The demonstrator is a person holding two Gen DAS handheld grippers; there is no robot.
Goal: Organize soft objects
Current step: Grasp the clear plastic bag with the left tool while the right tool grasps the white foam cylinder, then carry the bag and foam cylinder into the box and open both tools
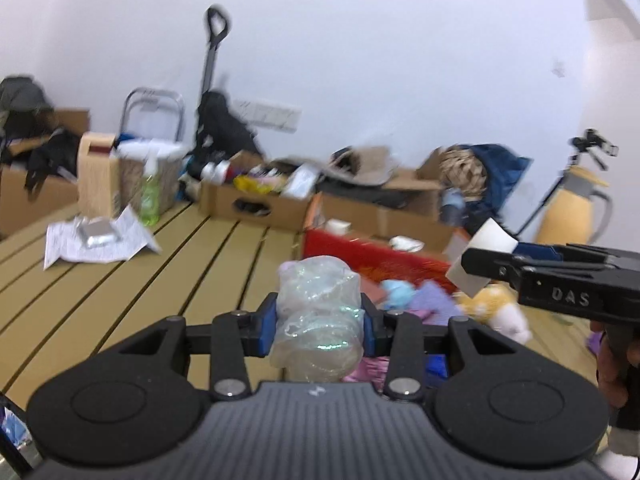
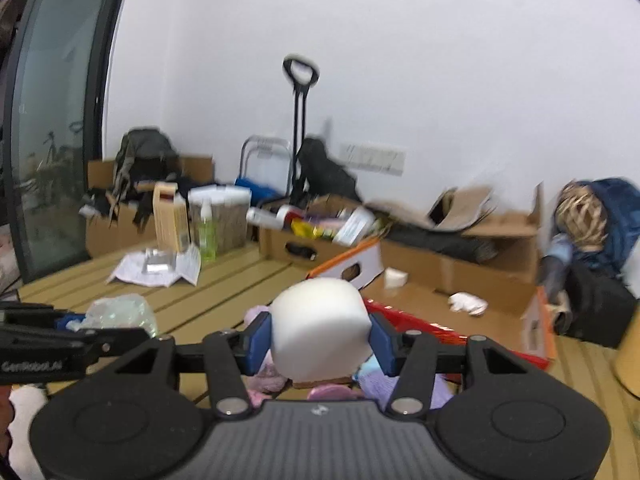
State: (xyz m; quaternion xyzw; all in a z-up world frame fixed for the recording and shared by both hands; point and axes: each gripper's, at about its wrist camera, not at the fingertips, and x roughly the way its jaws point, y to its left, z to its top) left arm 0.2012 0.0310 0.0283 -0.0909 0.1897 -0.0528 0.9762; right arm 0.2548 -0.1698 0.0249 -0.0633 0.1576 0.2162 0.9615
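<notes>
Both hands are busy: left gripper [image 1: 320,322] is squeezing a crinkly plastic bundle [image 1: 318,320], right gripper [image 2: 320,338] is pinching a white foam block [image 2: 320,334], both held above the toy pile [image 1: 420,304]. I'd keep the squeeze gentle and carry them level toward the red box [image 2: 420,324].

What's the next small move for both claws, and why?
Probably carry both loads forward over the red box before releasing. The left claw grips a clear plastic bundle, the right claw a white foam block, both lifted above the pile of soft toys. The box looks like the nearest container.
</notes>
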